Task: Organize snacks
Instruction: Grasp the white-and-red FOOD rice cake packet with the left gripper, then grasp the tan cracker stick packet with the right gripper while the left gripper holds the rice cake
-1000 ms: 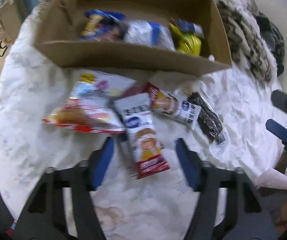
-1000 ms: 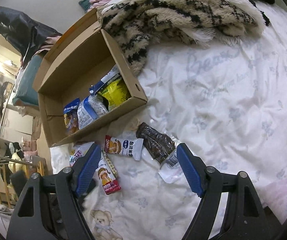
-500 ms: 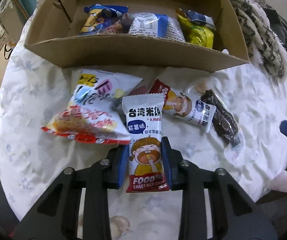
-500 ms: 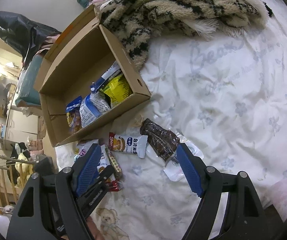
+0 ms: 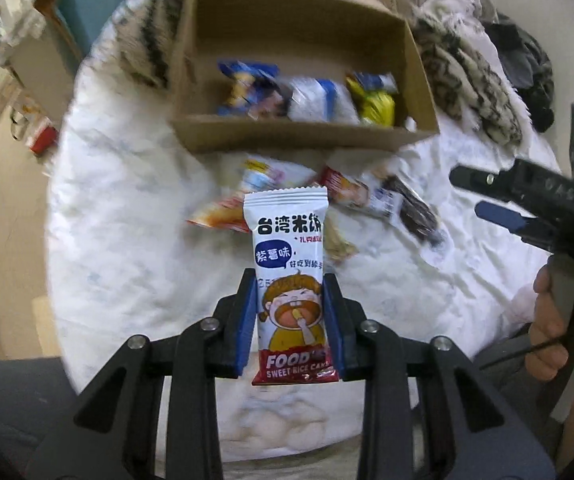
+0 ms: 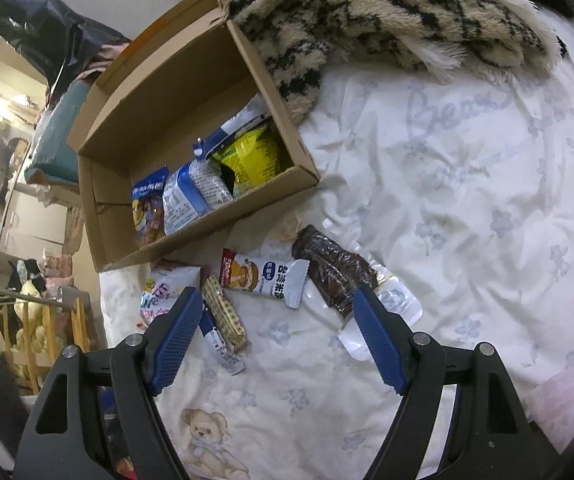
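The left hand-held gripper (image 5: 290, 312), whose jaws closed in the last second, now clamps the sweet rice cake packet (image 5: 290, 280) and has lifted it off the bed (image 5: 135, 248), at frame centre below the cardboard box (image 5: 303, 136). The right hand-held gripper (image 6: 275, 336) stays spread wide and empty over the loose snacks (image 6: 265, 276) at lower centre

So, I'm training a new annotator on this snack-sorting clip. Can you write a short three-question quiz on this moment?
1. True or false: the left gripper is shut on the white sweet rice cake packet with a cartoon child.
2. Which wrapper lies nearest the right gripper's right finger: A) dark brown clear-wrapped bar, B) yellow bag, C) blue-and-white bag?
3. Fill in: the yellow bag sits inside the brown ____ box.

Key: 1 true; 2 A; 3 cardboard.
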A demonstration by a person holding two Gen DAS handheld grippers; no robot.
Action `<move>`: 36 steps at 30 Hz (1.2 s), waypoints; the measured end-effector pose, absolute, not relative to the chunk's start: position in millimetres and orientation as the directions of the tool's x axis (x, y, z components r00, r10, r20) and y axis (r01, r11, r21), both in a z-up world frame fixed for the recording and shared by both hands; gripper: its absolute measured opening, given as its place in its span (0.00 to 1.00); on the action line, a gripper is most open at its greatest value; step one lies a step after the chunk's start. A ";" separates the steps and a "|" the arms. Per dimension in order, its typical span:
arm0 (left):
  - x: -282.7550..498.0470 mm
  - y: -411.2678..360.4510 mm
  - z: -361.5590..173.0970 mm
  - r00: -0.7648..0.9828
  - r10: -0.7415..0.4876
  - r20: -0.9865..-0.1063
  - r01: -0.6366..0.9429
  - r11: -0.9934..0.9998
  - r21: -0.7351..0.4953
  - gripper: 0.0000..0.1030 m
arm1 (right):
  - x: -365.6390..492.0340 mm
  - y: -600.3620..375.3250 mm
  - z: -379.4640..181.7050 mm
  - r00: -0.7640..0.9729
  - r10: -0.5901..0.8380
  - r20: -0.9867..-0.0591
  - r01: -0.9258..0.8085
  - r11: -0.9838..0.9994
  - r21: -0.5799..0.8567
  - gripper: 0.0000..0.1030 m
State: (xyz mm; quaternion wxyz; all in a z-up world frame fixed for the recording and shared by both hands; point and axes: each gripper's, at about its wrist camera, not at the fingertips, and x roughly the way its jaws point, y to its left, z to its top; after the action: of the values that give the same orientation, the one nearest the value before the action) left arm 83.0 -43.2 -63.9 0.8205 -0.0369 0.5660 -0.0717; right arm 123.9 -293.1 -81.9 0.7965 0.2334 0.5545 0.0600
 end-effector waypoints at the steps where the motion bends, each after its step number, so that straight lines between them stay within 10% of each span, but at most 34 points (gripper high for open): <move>1: 83.2 -36.0 -59.7 0.362 -0.148 -0.921 0.073 0.989 -0.130 0.26 | 124.7 -289.6 -83.1 0.372 0.355 -0.858 0.157 0.887 0.435 0.78; 7: 95.0 2.2 -62.1 0.368 -0.109 -0.923 0.020 0.994 -0.110 0.26 | 130.6 -266.6 -95.9 0.316 0.420 -0.851 0.122 0.871 0.476 0.78; 17: 105.3 17.6 -78.5 0.373 -0.126 -0.919 -0.038 0.988 -0.150 0.26 | 156.1 -204.5 -132.4 0.173 0.459 -0.871 -0.021 0.886 0.463 0.38; 28: 112.2 17.6 -81.1 0.376 -0.126 -0.918 -0.048 0.987 -0.155 0.27 | 169.1 -178.3 -178.8 0.080 0.425 -0.902 -0.047 0.905 0.423 0.34; 36: 113.1 17.5 -83.7 0.377 -0.107 -0.920 -0.052 0.989 -0.137 0.27 | 161.9 -163.8 -179.1 0.071 0.417 -0.906 -0.108 0.906 0.409 0.12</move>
State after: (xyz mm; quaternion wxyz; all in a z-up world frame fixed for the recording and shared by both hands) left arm 113.1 17.5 -83.7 0.8268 -0.0715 0.5577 -0.0166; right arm 161.9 -163.8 -179.1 0.7223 0.1176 0.6568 0.1818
